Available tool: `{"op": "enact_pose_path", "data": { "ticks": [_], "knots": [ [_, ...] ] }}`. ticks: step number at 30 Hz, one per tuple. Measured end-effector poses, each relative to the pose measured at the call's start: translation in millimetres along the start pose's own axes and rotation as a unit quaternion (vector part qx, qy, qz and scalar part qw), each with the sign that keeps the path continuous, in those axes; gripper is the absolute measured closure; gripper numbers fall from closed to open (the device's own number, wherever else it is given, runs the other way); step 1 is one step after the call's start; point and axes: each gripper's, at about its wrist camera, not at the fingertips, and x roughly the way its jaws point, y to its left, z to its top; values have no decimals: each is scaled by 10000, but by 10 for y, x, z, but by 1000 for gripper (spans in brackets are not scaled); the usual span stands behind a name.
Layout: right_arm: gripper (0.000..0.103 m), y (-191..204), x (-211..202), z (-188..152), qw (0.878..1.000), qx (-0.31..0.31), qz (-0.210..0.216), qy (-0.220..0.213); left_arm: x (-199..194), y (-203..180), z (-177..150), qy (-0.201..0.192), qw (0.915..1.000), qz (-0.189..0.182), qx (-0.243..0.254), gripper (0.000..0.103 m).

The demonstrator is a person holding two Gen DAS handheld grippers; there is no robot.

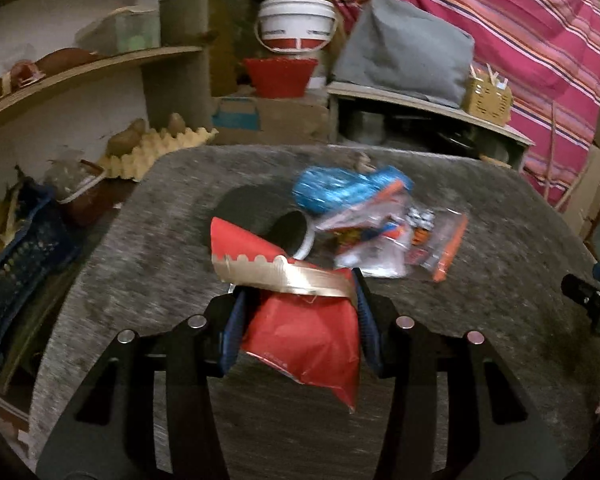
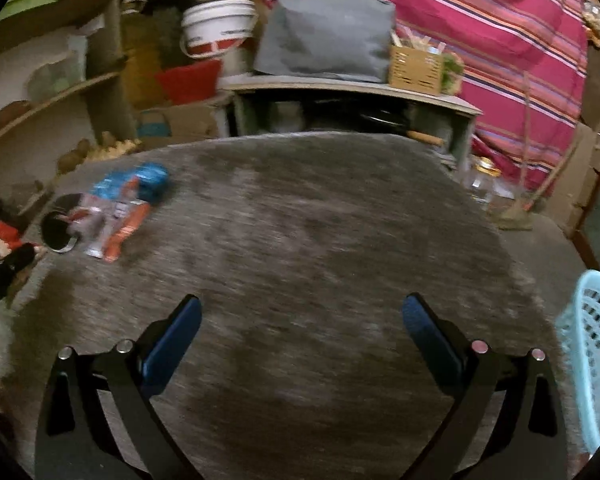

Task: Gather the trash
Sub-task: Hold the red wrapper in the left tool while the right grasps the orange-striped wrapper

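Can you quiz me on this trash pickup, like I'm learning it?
1. True or false: the right gripper is empty.
2. What is the left gripper pinching?
3. The light blue basket sits at which edge of the right wrist view: A left, B right?

Key: 1 true. 2 the red wrapper; a blue wrapper and clear wrappers lie on the table. 3 B.
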Motion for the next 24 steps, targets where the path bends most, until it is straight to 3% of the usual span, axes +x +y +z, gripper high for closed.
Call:
{"op": "enact_pose_path", "data": {
  "ticks": [7, 11, 16, 22, 24],
  "knots": [
    [5, 559, 104, 217, 9985, -304, 452, 22, -25, 281, 144, -252, 9994, 72, -246, 56],
    [5, 848, 254, 398, 9973, -494, 542, 77, -7, 337, 204, -340, 9989, 230, -242, 56],
    [6, 1039, 595, 468, 9959, -702, 476, 315, 46, 342, 205, -286, 9991, 159, -258, 56],
    [37, 1092, 828, 496, 9918, -488, 1008, 616, 76, 288, 225, -265, 9994, 93, -214, 56],
    [58, 1132, 849, 484, 9897, -542, 1175, 620, 80, 279, 235, -264, 9994, 59, -235, 56]
  ]
}}
